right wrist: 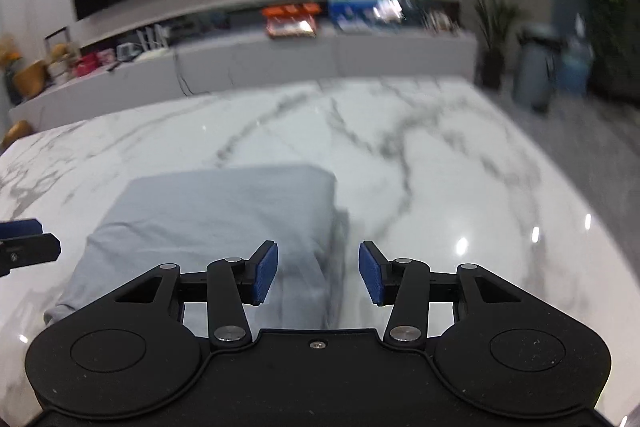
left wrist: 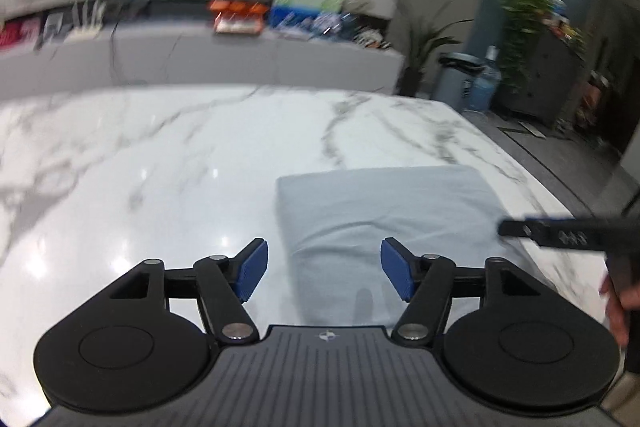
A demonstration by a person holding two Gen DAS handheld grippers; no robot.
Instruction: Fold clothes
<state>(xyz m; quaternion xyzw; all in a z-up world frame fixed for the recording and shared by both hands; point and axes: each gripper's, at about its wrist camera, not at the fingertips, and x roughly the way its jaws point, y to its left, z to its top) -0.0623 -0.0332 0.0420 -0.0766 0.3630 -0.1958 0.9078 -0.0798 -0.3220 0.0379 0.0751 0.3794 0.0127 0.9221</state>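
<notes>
Left wrist view shows the left tool (left wrist: 324, 269) with jaws parted and nothing between its blue pads, poised over the near left edge of a folded pale-blue garment (left wrist: 384, 211) lying flat on the marble tabletop (left wrist: 160, 155); the right tool (right wrist: 318, 273) likewise stands open and empty above the garment's near right corner.

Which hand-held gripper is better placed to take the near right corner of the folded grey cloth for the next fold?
Probably the right hand-held gripper. Its open jaws frame the right edge of the folded grey cloth, while the left hand-held gripper stands open over the cloth's left part.
</notes>
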